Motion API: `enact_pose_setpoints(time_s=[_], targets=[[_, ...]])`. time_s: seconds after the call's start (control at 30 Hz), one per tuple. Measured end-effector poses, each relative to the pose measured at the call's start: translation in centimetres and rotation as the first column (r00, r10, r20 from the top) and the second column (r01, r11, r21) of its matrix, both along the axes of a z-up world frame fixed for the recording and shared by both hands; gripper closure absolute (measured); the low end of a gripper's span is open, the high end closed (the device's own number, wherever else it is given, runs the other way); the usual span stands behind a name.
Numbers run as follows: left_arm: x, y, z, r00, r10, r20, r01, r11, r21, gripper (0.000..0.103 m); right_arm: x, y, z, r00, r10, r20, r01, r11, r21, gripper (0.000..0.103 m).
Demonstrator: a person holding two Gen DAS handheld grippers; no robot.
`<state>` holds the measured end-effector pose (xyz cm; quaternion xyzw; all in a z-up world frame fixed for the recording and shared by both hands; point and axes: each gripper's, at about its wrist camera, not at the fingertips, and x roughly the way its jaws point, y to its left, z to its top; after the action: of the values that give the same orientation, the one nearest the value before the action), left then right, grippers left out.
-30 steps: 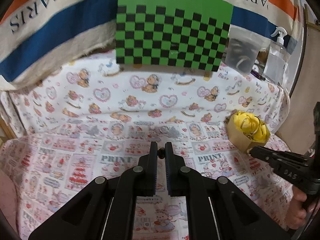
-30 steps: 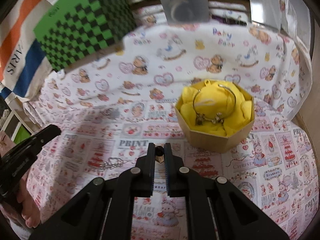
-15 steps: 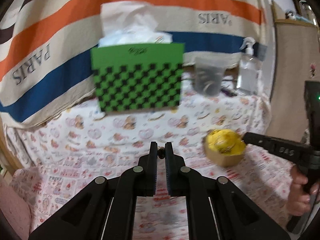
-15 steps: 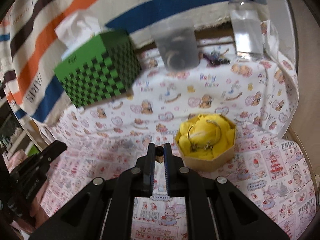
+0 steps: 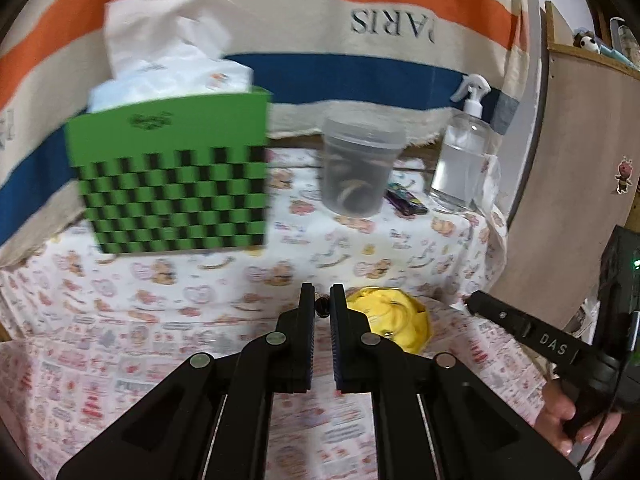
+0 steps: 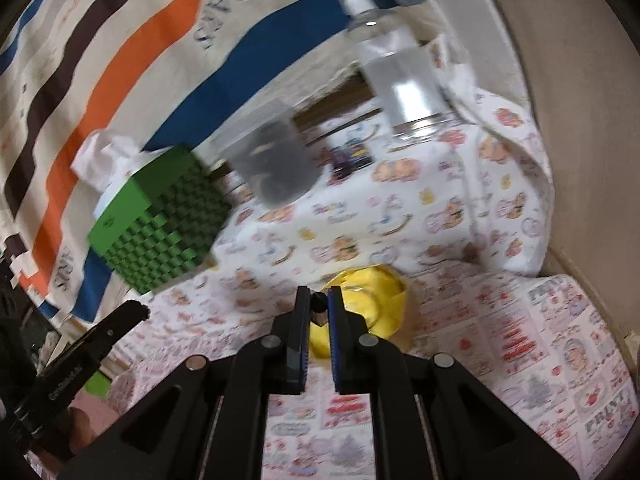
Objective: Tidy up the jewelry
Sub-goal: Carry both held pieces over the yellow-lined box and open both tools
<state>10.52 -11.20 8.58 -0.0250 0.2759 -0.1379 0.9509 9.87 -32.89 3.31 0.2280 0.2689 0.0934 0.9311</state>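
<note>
A small box lined with yellow cloth [image 5: 394, 320] sits on the patterned tablecloth [image 5: 160, 320], with a thin bracelet lying on the cloth; it shows in the right wrist view [image 6: 374, 300] too, blurred. My left gripper [image 5: 322, 306] hangs above the table, left of the box, fingers close together with nothing held. My right gripper [image 6: 319, 306] is above and just in front of the box, fingers close together and empty. The right gripper also shows in the left wrist view [image 5: 476, 302].
At the back stand a green checkered tissue box [image 5: 172, 172], a clear plastic cup [image 5: 360, 172] with something coiled inside, a spray bottle [image 5: 464, 152] and a small purple item [image 5: 404, 202]. A striped cloth hangs behind. A wooden panel [image 5: 568, 184] bounds the right side.
Both grippers have lifted and tilted upward away from the tablecloth, so the views now show more of the back wall. The box looks smaller and lower in both views.
</note>
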Motion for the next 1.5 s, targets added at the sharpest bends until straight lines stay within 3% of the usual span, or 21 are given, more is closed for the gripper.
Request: enact_pose_setpoints(time_s=[0.37, 0.57, 0.73, 0.97, 1.1, 1.17, 1.27, 1.37, 1.43, 1.5], targets=[[5.0, -4.9, -2.5, 0.978, -0.145, -0.152, 0.132, 0.987, -0.092, 0.097, 3.0, -4.1, -3.2, 0.996, -0.007, -0.088, 0.019, 0.99, 0.14, 0.095], [7.1, -6.3, -4.9, 0.962, -0.16, -0.219, 0.138, 0.984, -0.115, 0.097, 5.1, -4.3, -5.7, 0.987, 0.075, -0.14, -0.037, 0.965, 0.258, 0.095], [7.9, -6.3, -6.3, 0.95, -0.199, -0.24, 0.174, 0.977, -0.121, 0.097, 5.9, -2.7, -6.0, 0.982, 0.106, -0.159, -0.069, 0.973, 0.221, 0.095], [7.3, -6.6, -5.9, 0.956, -0.206, -0.206, 0.192, 0.977, -0.089, 0.096, 6.7, -1.6, -6.1, 0.977, 0.131, -0.166, -0.1, 0.978, 0.185, 0.094], [6.5, -6.0, -4.6, 0.969, -0.184, -0.163, 0.175, 0.982, -0.065, 0.088, 6.5, -1.4, -5.9, 0.979, 0.134, -0.154, -0.105, 0.977, 0.186, 0.092], [5.9, -5.3, -3.7, 0.976, -0.17, -0.134, 0.163, 0.985, -0.058, 0.087, 6.4, -1.3, -5.7, 0.981, 0.124, -0.149, -0.097, 0.979, 0.177, 0.083], [4.8, -4.2, -2.4, 0.987, -0.141, -0.082, 0.139, 0.99, -0.029, 0.084, 6.2, -1.3, -5.4, 0.983, 0.121, -0.14, -0.096, 0.981, 0.17, 0.08], [3.3, -2.6, -1.2, 0.993, -0.113, -0.026, 0.113, 0.994, -0.002, 0.076, 5.2, -1.1, -4.5, 0.988, 0.11, -0.109, -0.094, 0.985, 0.146, 0.068], [2.0, -1.6, -0.4, 0.996, -0.09, 0.016, 0.09, 0.996, 0.017, 0.074, 4.5, -0.7, -3.7, 0.991, 0.108, -0.082, -0.099, 0.989, 0.112, 0.067], [1.0, -0.6, 0.2, 0.996, -0.074, 0.045, 0.073, 0.997, 0.038, 0.074, 3.7, 0.0, -2.9, 0.993, 0.107, -0.05, -0.103, 0.991, 0.08, 0.056]])
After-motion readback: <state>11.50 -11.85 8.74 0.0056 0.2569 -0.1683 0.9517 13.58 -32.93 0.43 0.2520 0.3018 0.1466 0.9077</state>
